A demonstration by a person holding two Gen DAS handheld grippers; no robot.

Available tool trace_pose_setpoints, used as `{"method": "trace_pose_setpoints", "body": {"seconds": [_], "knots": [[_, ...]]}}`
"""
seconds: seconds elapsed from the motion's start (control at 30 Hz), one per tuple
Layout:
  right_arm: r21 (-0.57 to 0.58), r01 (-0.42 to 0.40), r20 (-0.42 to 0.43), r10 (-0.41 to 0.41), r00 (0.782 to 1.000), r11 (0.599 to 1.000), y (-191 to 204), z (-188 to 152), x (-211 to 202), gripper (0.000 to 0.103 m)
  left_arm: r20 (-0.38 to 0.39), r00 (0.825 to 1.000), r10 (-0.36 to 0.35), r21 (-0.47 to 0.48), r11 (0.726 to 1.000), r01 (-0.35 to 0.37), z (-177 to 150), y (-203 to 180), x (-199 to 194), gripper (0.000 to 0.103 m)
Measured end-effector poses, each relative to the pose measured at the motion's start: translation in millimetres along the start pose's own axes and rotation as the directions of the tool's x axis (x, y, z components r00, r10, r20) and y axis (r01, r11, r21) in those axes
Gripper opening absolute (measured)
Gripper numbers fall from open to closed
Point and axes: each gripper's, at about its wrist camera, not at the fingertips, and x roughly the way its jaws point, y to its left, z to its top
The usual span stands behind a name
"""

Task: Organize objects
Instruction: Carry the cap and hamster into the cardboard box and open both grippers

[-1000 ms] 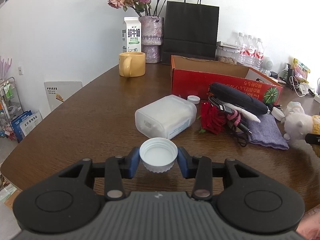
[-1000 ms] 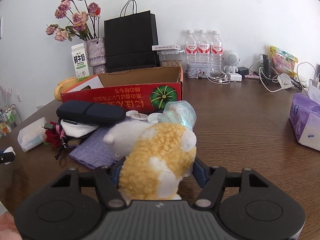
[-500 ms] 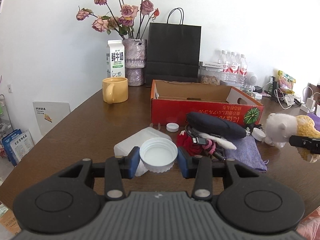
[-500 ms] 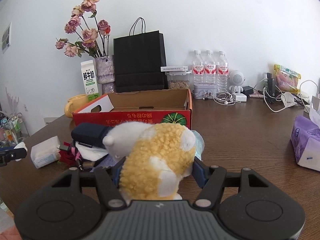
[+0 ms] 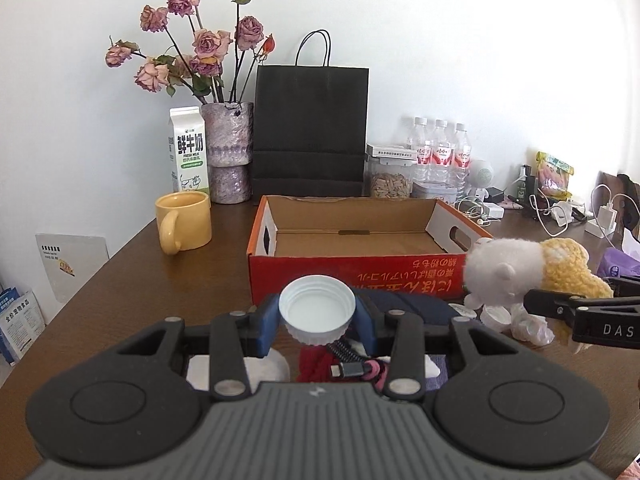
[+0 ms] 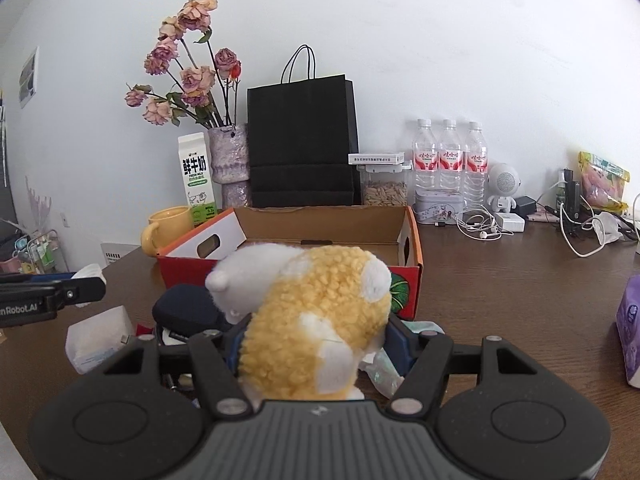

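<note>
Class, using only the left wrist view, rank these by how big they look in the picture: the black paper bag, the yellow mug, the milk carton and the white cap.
1. black paper bag
2. Unsure: white cap, milk carton and yellow mug look alike in area; the cap sits nearest the camera, which inflates it.

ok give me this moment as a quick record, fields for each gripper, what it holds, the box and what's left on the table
left gripper: shut on the white cap, open side facing the camera
right gripper: shut on the plush toy, yellow and white
cardboard box: open top, looks empty inside
in front of box: dark pouch, cable, plastic container, small caps
beside box: yellow mug, milk carton
step: neither item in the box yet
</note>
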Motion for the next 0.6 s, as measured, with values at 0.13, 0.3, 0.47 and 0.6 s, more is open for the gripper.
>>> {"method": "trace_pose_setpoints", "body": {"seconds": [0.13,0.3,0.47,0.6], "knots": [[-0.012,-0.006,0.005,0.006,1.000,1.000,2,12,18,0.065,0.013,1.000,-0.002,-0.001,1.000,0.002,15,-5,18,0.041],[-0.016,-0.009,0.016,0.009,1.000,1.000,0,33,47,0.064,0.034,0.999,0.004,-0.011,1.000,-0.004,38,-9,47,0.041],[-0.012,-0.011,0.036,0.012,0.999,1.000,0,55,78,0.065,0.042,0.999,0.017,-0.003,1.000,-0.017,58,-15,76,0.041],[-0.015,-0.003,0.032,0.003,0.999,1.000,1,70,106,0.065,0.059,0.997,0.042,-0.007,0.999,-0.042,72,-19,98,0.041]]}}
